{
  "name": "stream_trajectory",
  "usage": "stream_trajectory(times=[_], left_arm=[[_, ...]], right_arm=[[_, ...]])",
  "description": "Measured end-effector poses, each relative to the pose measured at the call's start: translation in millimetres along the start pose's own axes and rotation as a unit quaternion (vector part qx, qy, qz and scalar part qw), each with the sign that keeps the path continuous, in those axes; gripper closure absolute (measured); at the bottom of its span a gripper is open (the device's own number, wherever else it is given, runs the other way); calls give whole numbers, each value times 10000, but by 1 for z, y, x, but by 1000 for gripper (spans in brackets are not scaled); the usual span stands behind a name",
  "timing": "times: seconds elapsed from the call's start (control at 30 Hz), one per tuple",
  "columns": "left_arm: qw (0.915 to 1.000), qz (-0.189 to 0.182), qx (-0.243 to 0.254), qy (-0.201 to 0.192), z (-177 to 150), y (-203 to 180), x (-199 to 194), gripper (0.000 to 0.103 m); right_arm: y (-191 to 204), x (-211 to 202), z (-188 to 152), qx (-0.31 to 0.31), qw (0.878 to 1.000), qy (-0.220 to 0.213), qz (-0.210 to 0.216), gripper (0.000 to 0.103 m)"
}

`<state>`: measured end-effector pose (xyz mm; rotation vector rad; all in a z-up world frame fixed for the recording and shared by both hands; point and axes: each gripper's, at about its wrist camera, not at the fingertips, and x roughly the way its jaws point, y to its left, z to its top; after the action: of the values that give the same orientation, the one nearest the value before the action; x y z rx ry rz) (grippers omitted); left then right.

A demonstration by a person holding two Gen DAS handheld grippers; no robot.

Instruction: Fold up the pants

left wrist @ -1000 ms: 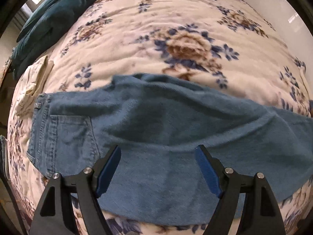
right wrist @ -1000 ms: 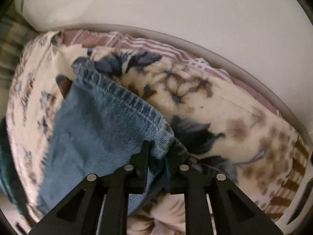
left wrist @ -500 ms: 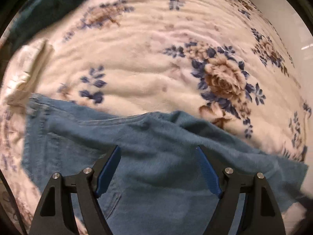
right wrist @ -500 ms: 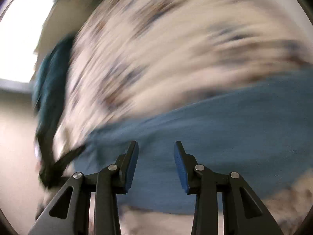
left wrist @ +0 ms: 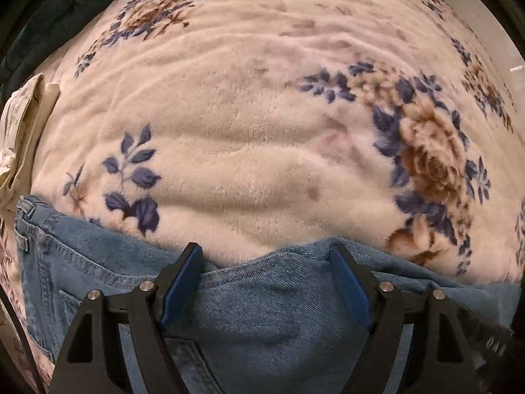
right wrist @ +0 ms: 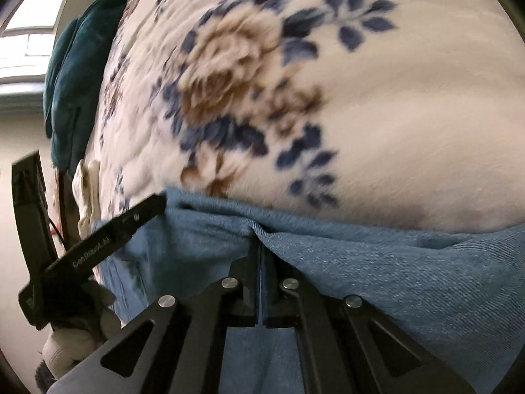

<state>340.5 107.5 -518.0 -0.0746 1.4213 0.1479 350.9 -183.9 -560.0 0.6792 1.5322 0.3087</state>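
Left wrist view looked almost straight down on a pair of faded blue denim pants (left wrist: 269, 312) spread flat across a cream fleece blanket printed with blue and brown flowers (left wrist: 262, 131). The left gripper (left wrist: 267, 282) stood with its blue-padded jaws wide apart, one either side of a raised hump in the far edge of the denim; the pads were not pressing the cloth, so nothing was held there. The pants ran crosswise through this view: the waistband with belt loops and a stitched back pocket lay at the left edge, beside a folded cream cloth (left wrist: 19, 124), and the leg stretched away to the right. Their long axis thus lay left to right, waist left, hem end out of sight.

From the right wrist view, the right gripper (right wrist: 261, 256) had just been closing and its jaws were now fully together, pinching a fold of the same denim edge, which puckered at the fingertips. A dark teal cushion (right wrist: 75, 75) sat at the far end of the bed. The black body of the other gripper crossed the left side of this view.

I judged the step to be taking hold of the long edge with both grippers ahead of a fold. Next, the left jaws would likely need to close on the hump, then both hands would lift and carry the edge over evenly, keeping the cloth taut between them so it did not sag.
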Motion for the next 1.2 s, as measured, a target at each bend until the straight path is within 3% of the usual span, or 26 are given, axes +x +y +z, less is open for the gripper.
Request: stream_trajectory(times=[0.07, 0.17, 0.23, 0.27, 0.4, 0.57, 0.63, 0.73, 0.9, 1.0, 1.1, 1.2], left_arm=[[10000, 12, 56, -66, -2, -1, -12, 24], [9993, 155, 17, -338, -18, 3, -49, 24], [9988, 37, -78, -480, -37, 5, -72, 24], [9986, 67, -104, -512, -50, 3, -81, 24], [9992, 75, 168, -351, -95, -22, -88, 9], [9974, -18, 708, -102, -141, -81, -78, 9], [9964, -59, 848, -63, -148, -99, -76, 9], [9943, -131, 1052, -127, -158, -127, -80, 9], [9896, -187, 1400, -274, -163, -157, -91, 9], [9875, -173, 1534, -313, -161, -168, -94, 9], [9875, -180, 1529, -336, -157, -170, -97, 9], [9902, -13, 1289, -542, -157, -155, -110, 9]], right_arm=[[-2, -6, 3, 123, 9997, 111, 167, 103], [3, -45, -14, -205, 9998, 9, 77, 81], [-5, -83, -35, -270, 9989, -371, -72, 23], [-15, -105, -48, -223, 9978, -616, -130, 14], [-96, -183, -110, 927, 9813, -1495, -779, 13], [-239, -237, -200, 3049, 9217, -2117, -1124, 13], [-284, -241, -220, 3498, 9053, -2256, -849, 13], [-336, -229, -226, 3733, 8959, -2406, 99, 11], [-347, -223, -211, 3393, 8943, -2785, 862, 8], [-339, -222, -204, 3288, 8944, -2881, 941, 9], [-348, -214, -201, 3556, 8853, -2816, 1019, 9], [-335, -230, -205, 3625, 8904, -2671, 665, 15]])
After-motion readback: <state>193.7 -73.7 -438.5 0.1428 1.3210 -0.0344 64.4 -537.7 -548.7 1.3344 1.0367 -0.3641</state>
